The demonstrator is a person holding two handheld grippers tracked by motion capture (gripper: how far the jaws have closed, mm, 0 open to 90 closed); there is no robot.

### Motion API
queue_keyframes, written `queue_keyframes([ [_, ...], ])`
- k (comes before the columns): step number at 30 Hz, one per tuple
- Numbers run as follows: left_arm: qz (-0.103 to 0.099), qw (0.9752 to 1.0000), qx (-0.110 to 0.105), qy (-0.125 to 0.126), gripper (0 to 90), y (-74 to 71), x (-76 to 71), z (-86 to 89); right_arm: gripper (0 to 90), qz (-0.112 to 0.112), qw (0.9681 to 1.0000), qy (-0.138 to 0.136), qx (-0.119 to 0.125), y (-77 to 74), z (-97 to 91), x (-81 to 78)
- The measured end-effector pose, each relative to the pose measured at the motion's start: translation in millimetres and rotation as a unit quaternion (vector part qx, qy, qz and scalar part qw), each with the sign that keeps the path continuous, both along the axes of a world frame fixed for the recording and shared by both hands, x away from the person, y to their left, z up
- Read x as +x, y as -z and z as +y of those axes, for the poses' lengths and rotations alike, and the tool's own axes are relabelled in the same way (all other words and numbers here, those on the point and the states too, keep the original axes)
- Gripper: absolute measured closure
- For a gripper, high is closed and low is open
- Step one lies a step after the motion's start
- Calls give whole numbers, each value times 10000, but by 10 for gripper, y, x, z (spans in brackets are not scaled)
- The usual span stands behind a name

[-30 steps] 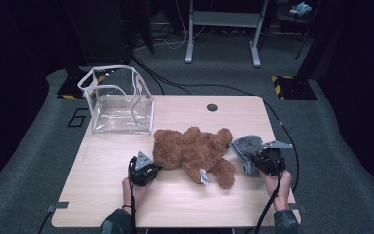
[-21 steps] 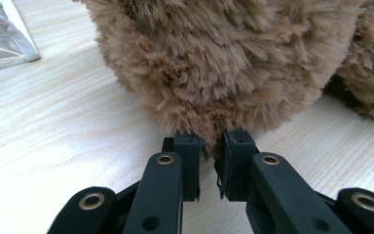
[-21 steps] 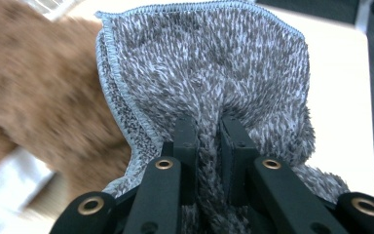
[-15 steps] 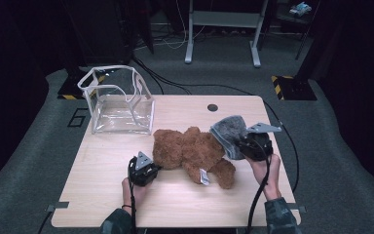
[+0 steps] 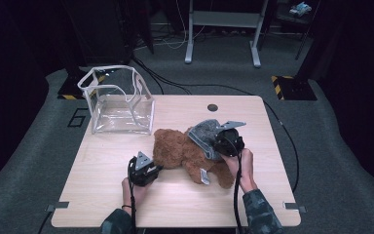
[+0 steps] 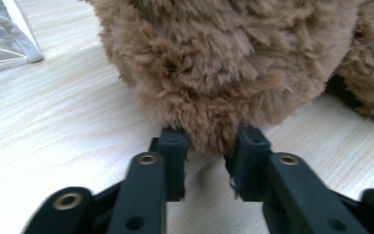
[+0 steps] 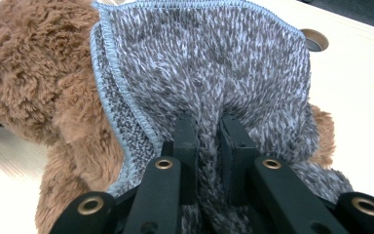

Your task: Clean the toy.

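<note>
A brown teddy bear (image 5: 180,151) (image 6: 224,58) (image 7: 24,73) lies in the middle of the wooden table (image 5: 102,195). My left gripper (image 5: 157,168) (image 6: 209,146) is at the bear's near left side. Its jaws have just been opening, and a tuft of fur still sits between the tips, touching both. My right gripper (image 5: 215,146) (image 7: 208,126) is shut on a fold of a grey knitted cloth with a blue hem (image 5: 202,134) (image 7: 199,63). It holds the cloth spread over the bear's right part.
A clear plastic bag with white trim (image 5: 121,102) (image 6: 5,39) stands open at the table's back left. A round cable hole (image 5: 213,107) (image 7: 315,40) sits near the far edge. Bare wood lies along the front and on the right.
My right gripper has carried the grey cloth up and to the left, from beside the bear's right end to over it. The left gripper has stayed at the bear.
</note>
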State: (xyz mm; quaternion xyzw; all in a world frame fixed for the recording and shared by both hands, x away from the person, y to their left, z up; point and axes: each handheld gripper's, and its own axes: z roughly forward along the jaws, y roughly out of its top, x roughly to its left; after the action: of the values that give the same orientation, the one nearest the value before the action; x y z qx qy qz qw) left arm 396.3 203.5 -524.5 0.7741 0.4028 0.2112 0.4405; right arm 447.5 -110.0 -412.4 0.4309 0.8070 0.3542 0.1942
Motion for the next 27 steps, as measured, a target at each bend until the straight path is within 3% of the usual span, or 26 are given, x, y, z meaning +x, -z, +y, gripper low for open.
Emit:
queue_keyframes([
  [7, -11, 10000, 8, -9, 793, -2, 4, -13, 797, -120, 9999, 6, 64, -73, 44, -45],
  [9, 1, 10000, -7, 2, 804, -2, -2, -19, 796, -200, 9997, -162, 48, -131, 104, -64],
  [15, -101, 9999, 40, 49, 810, -2, -1, -19, 793, -276, 9979, -570, 148, -240, 545, -81],
  [20, -133, 9999, 48, 27, 818, -1, -6, -21, 792, -113, 9963, -848, -102, -99, 886, 2],
  [22, -128, 9999, 34, 30, 818, -2, -9, -18, 793, -116, 9961, -828, -283, -34, 906, 31],
  [24, -150, 9999, 19, 30, 819, -1, -13, -19, 794, -67, 9969, -724, -288, -13, 845, 47],
  [27, -159, 9999, 20, 44, 820, -3, -16, -16, 795, -122, 9968, -610, -493, -30, 725, 42],
])
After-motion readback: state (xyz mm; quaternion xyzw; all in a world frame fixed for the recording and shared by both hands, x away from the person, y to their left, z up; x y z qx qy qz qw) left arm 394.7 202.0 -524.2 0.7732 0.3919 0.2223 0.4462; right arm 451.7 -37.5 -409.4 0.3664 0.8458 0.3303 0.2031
